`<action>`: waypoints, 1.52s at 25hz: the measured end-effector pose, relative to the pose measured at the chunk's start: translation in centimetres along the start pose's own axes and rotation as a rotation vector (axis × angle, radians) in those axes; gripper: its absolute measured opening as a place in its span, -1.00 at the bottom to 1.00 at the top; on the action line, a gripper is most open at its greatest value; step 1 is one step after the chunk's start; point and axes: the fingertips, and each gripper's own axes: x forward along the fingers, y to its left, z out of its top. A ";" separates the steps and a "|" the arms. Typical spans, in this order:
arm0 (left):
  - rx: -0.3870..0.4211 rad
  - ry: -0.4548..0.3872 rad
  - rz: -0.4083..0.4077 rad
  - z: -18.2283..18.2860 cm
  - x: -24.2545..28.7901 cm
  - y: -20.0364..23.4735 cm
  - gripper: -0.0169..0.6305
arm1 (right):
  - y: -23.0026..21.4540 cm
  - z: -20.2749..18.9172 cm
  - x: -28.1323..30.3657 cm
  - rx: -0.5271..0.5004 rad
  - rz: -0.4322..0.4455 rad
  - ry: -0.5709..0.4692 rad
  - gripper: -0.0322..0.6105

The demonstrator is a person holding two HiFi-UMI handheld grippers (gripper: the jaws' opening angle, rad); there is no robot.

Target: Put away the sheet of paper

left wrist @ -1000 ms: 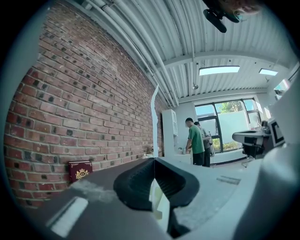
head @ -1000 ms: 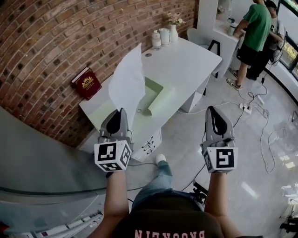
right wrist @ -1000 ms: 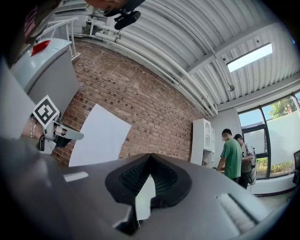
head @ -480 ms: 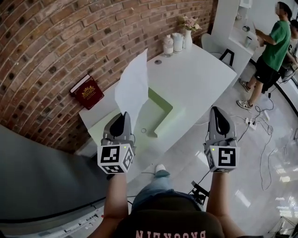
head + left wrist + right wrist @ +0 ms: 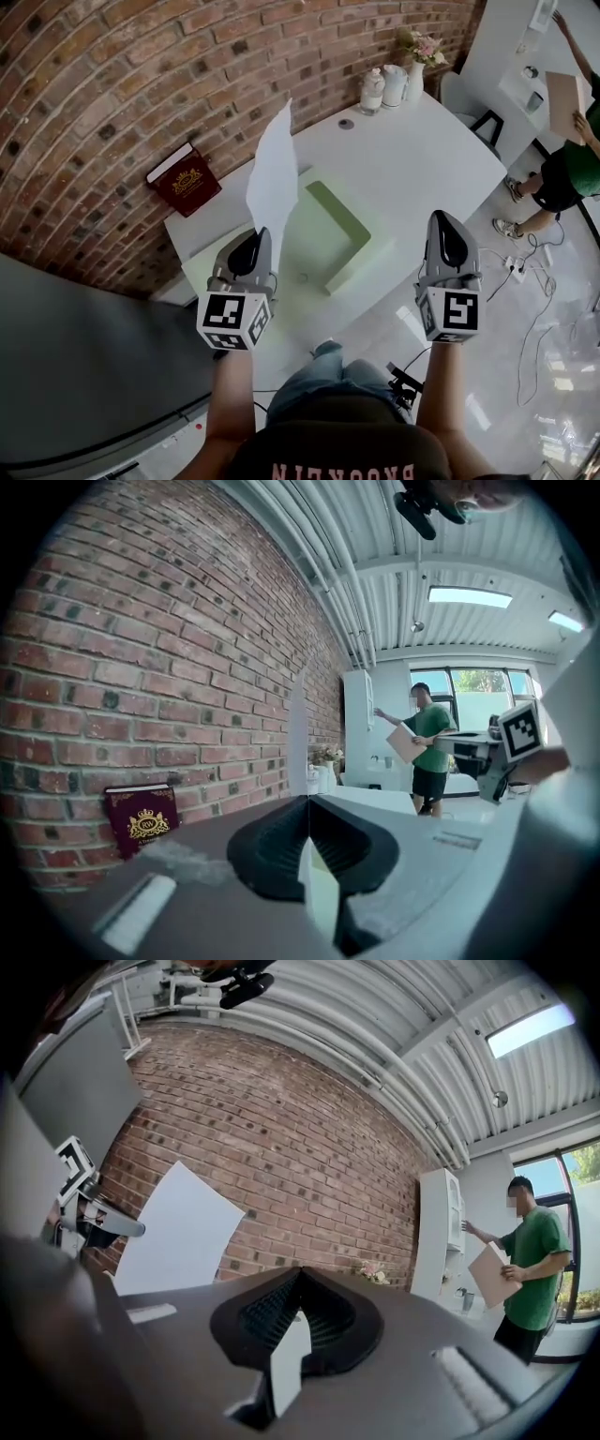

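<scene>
The left gripper (image 5: 257, 234) sits in the lower left of the head view with its jaws pressed together on the bottom edge of the sheet of paper (image 5: 273, 176). The sheet stands upright from the jaws, tilted a little to the right, and reaches toward the upper middle of the frame, in front of the brick wall (image 5: 112, 84). In the left gripper view the jaws meet at the centre of the frame, and the paper shows edge-on as a thin pale strip rising from the tips.

The right gripper (image 5: 442, 218) is in the lower right of the head view, well apart from the left one and level with it. In the right gripper view its jaws are closed tip to tip with nothing between them. The paper shows at the left of that frame.

Ahead of both grippers, in the middle of the head view, is a white table (image 5: 422, 155). A pale green box (image 5: 343, 214) lies open on it, just right of the paper's lower part. A red book (image 5: 185, 178) leans against the wall at the table's left end. Two bottles (image 5: 373, 90) and a vase of flowers (image 5: 416, 66) stand at the far end, near the top of the frame. At the right edge, a person in a green shirt (image 5: 572, 164) holds a brown board (image 5: 562, 101).
</scene>
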 end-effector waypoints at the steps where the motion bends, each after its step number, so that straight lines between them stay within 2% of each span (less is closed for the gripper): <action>1: -0.009 0.002 0.002 -0.2 0.0 0.3 -0.94 | 0.2 -0.2 0.4 0.003 0.007 0.005 -0.90; 11: -0.163 -0.021 -0.008 -1.7 -0.5 1.7 -0.94 | 1.9 -2.6 3.5 -0.002 0.102 0.057 -0.90; 14: -0.173 -0.009 -0.015 -2.6 -0.1 1.8 -0.94 | 1.7 -3.4 4.6 -0.001 0.127 0.082 -0.89; 21: -0.231 -0.006 -0.044 -4.3 0.2 2.3 -0.94 | 1.2 -4.3 7.6 0.003 0.176 0.070 -0.89; 24: -0.320 -0.022 -0.082 -4.6 0.0 2.3 -0.94 | 1.0 -4.8 8.8 0.006 0.197 0.086 -0.89; 26: -0.370 0.001 -0.095 -5.2 -0.1 2.2 -0.94 | 1.2 -4.9 9.6 0.019 0.212 0.078 -0.90; 32: -0.471 0.111 -0.039 -8.2 -1.0 2.9 -0.94 | 4.0 -5.1 11.5 0.017 0.288 0.073 -0.89; 38: -0.676 0.162 -0.014 -11.3 -1.7 4.0 -0.94 | 7.1 -5.7 12.3 -0.009 0.368 0.105 -0.89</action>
